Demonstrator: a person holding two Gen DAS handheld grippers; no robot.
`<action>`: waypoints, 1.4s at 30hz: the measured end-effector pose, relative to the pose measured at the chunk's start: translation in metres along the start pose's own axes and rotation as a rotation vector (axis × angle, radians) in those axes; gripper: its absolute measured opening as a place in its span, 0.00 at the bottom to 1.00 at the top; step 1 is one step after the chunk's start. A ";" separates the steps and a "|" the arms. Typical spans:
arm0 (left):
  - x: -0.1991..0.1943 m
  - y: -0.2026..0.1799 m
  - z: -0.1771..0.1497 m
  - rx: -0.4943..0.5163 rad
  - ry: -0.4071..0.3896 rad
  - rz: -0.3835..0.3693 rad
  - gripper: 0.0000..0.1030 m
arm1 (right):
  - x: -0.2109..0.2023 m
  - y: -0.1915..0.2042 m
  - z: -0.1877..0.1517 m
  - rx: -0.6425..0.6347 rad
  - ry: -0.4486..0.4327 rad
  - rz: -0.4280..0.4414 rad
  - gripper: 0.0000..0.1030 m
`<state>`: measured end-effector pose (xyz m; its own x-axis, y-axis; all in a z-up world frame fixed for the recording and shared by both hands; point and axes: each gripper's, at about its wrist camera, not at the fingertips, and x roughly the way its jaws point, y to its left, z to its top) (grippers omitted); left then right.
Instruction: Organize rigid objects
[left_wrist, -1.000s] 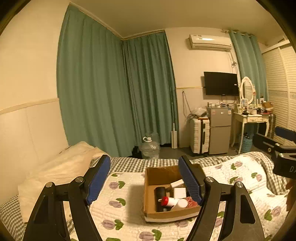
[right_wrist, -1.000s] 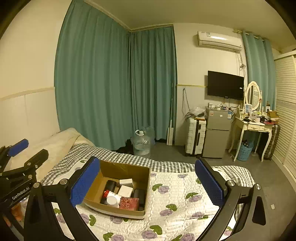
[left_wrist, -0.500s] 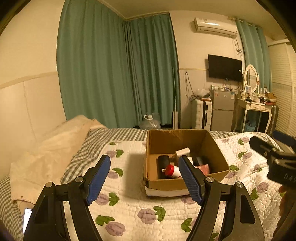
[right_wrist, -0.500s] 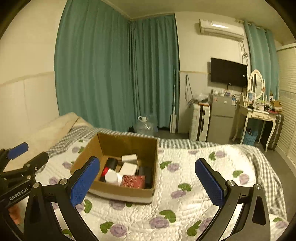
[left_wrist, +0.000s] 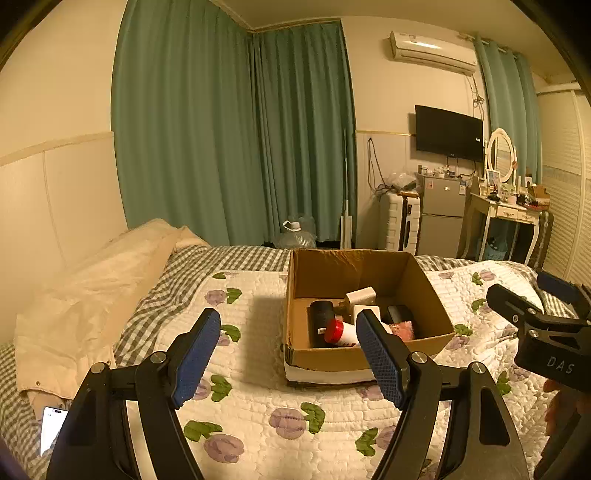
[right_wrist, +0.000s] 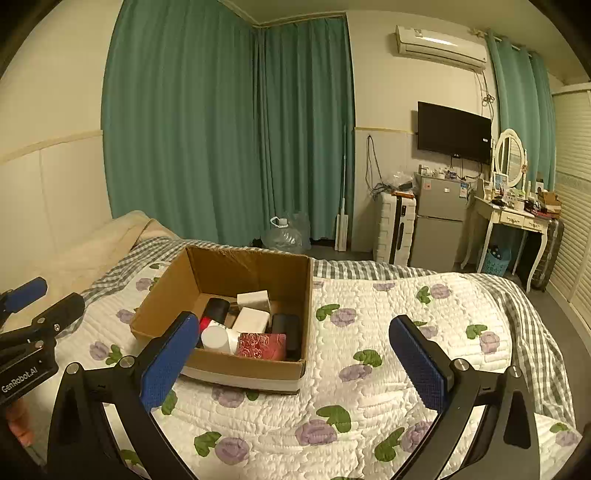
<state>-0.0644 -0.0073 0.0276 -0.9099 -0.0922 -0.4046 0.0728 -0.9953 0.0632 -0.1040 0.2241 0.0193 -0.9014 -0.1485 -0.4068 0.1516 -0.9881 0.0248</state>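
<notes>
- Your left gripper (left_wrist: 288, 354), black-framed with blue ribbed pads, hangs above the white quilted bedspread (left_wrist: 258, 413) printed with purple flowers and green leaves; its jaws are spread wide and nothing sits between them.
- Your right gripper (right_wrist: 295, 358), the same black frame with blue pads, is also spread wide with nothing in its grasp, held over the same bedspread to the right of the box.
- The open brown cardboard box (left_wrist: 369, 269) rests on the bedspread, just ahead of both grippers; from the left wrist view it lies ahead and slightly right, and your right-hand pad overlaps its near wall in the picture.
- Inside the box you have a black cylinder (left_wrist: 321, 317) lying near the left wall, a white bottle with a red cap (left_wrist: 341, 330) on its side beside it, a white rectangular block (right_wrist: 252, 319) in the middle, and a second white block (right_wrist: 253, 299) behind that one.
- A red patterned pouch (right_wrist: 262, 345) lies against the near wall of the box, touching a dark case (right_wrist: 286, 330) at the right corner.
- A cream pillow (left_wrist: 92, 280) sits at the head of the bed, well apart from the box.
- A lit phone (left_wrist: 51, 428) lies at the bed's left edge, near your left gripper's frame.
- Green curtains (right_wrist: 221, 129) cover the far wall.
</notes>
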 end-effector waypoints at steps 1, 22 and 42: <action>0.000 0.000 0.000 0.001 0.001 -0.003 0.76 | 0.001 0.000 0.000 -0.001 0.003 0.002 1.00; 0.003 -0.004 -0.002 0.022 0.018 -0.006 0.76 | 0.006 0.004 -0.002 -0.021 0.015 -0.011 1.00; 0.004 -0.003 -0.002 0.027 0.026 -0.001 0.76 | 0.004 0.002 -0.003 -0.026 0.019 -0.009 1.00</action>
<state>-0.0675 -0.0044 0.0242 -0.8990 -0.0925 -0.4281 0.0609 -0.9943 0.0870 -0.1062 0.2222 0.0149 -0.8949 -0.1384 -0.4242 0.1539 -0.9881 -0.0024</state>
